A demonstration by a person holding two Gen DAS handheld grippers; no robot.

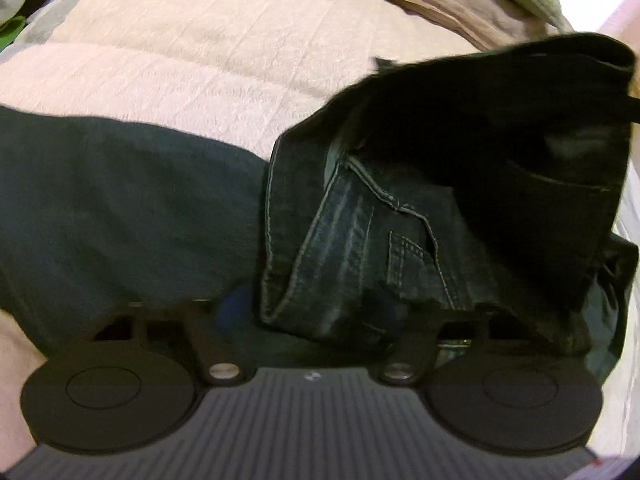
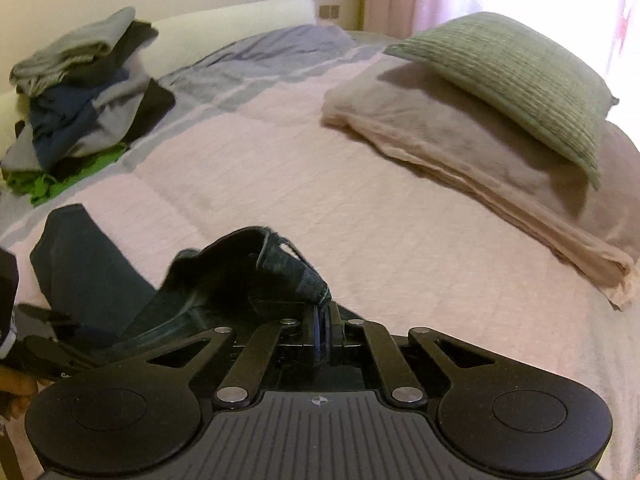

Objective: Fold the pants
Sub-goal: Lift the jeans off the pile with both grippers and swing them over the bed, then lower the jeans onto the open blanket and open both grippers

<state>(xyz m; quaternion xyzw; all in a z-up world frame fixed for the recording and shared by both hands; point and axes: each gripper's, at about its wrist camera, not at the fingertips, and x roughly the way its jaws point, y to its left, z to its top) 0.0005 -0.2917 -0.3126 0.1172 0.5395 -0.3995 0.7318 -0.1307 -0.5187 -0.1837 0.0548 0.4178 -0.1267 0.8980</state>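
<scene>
Left wrist view: the dark jeans [image 1: 420, 216] lie on the pink bedspread [image 1: 180, 64], with the waist end bunched and lifted at the right and one leg running flat to the left. The left gripper [image 1: 312, 320] hangs low over the denim, its fingers mostly hidden under the cloth, so I cannot tell whether its jaws grip anything or only straddle a fold. If they close on too many layers, the fold would likely drag crooked.

Right wrist view: the right gripper [image 2: 322, 320] is clamped fully closed on a thick edge of the jeans [image 2: 280, 276], lifted just above the bedspread [image 2: 320, 184]. The bite looks small and near the hem, so the heavy denim could slip out as it is carried. The pillow [image 2: 516, 80] and the clothes pile [image 2: 80, 92] sit well apart, unlikely to snag.
</scene>
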